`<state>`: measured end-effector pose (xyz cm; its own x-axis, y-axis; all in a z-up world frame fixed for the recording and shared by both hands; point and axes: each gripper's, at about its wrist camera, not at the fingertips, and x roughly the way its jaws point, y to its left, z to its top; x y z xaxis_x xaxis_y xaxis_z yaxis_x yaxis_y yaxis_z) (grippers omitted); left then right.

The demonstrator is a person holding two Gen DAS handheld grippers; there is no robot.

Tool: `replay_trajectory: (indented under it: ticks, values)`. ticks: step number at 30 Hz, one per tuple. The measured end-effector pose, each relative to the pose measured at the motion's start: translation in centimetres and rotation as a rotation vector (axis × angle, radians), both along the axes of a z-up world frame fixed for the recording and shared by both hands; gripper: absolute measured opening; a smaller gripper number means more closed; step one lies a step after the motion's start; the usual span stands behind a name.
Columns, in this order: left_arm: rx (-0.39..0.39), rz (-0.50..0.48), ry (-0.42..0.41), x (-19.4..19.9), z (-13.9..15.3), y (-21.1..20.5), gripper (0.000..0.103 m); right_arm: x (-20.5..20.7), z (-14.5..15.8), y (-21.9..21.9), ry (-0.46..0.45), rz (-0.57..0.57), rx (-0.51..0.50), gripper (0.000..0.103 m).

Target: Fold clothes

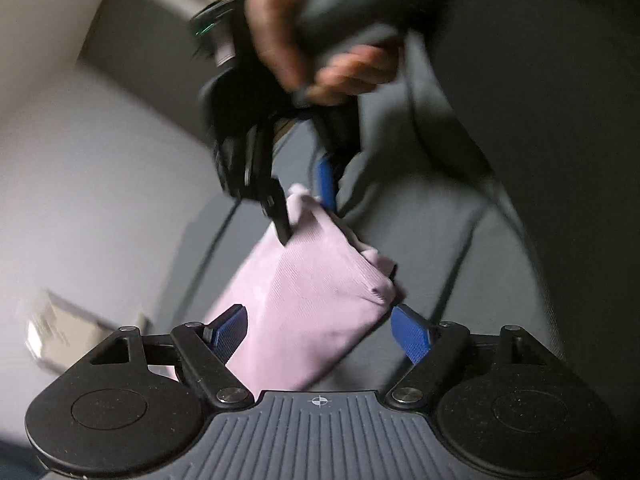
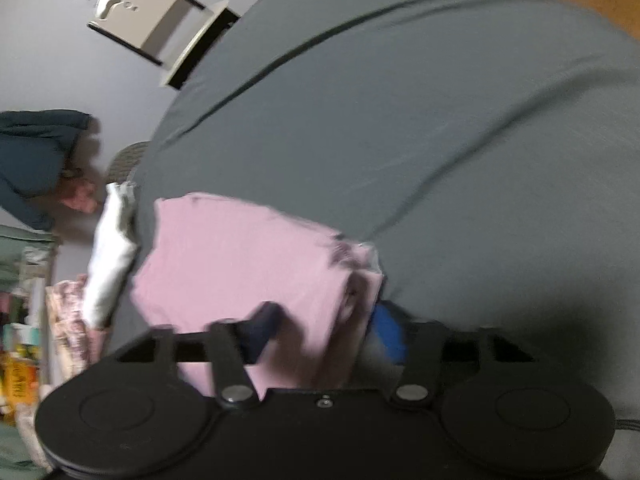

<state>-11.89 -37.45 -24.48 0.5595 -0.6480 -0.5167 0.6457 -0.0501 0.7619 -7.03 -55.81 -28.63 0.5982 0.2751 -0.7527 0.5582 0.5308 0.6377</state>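
A folded pink garment point(image 1: 304, 312) lies over the grey sheet point(image 1: 480, 240). My left gripper point(image 1: 320, 334) is open, its blue pads point(image 1: 228, 334) on either side of the garment's near end. Across from it, my right gripper point(image 1: 304, 204), held by a hand point(image 1: 288, 40), pinches the garment's far corner. In the right wrist view the pink garment point(image 2: 240, 264) fills the gap of the right gripper point(image 2: 324, 330). One finger sits in front of the fabric, and the blue pad point(image 2: 388, 332) is behind its layered edge. Both views are motion-blurred.
The grey sheet point(image 2: 400, 140) spreads wide beyond the garment. At its left edge stand a white folded item point(image 2: 108, 256) and patterned fabric point(image 2: 68, 328). Beyond them are a person's hand point(image 2: 80, 196) and dark sleeve point(image 2: 32, 152). A white stand point(image 2: 152, 20) is by the wall.
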Motion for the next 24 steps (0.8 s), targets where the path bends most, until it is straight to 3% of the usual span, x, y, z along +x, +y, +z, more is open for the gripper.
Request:
replay_trajectory:
  ticks: [3, 5, 11, 18, 21, 24]
  values:
    - [0.093, -0.095, -0.136, -0.5, -1.5, 0.0, 0.080, 0.2, -0.1, 0.4, 0.003, -0.014, -0.017, 0.031]
    - [0.128, -0.158, -0.205, -0.9, -2.3, 0.1, 0.080, 0.1, 0.0, 0.4, 0.000, -0.026, -0.011, 0.019]
    - [0.171, -0.255, -0.290, -1.5, -3.0, -0.6, 0.080, -0.6, 1.2, -0.7, -0.066, -0.082, 0.138, 0.015]
    - [0.083, -0.232, -0.312, -1.0, -3.8, -1.4, 0.080, 0.2, 2.6, -0.6, -0.090, -0.082, 0.215, 0.015]
    - [0.058, -0.180, -0.225, -0.1, -2.9, -1.9, 0.079, 0.3, 2.5, -0.7, -0.078, -0.084, 0.203, 0.015]
    - [0.037, -0.173, -0.189, 0.2, -2.7, -1.9, 0.079, 0.4, 2.1, -0.7, -0.072, -0.096, 0.200, 0.015]
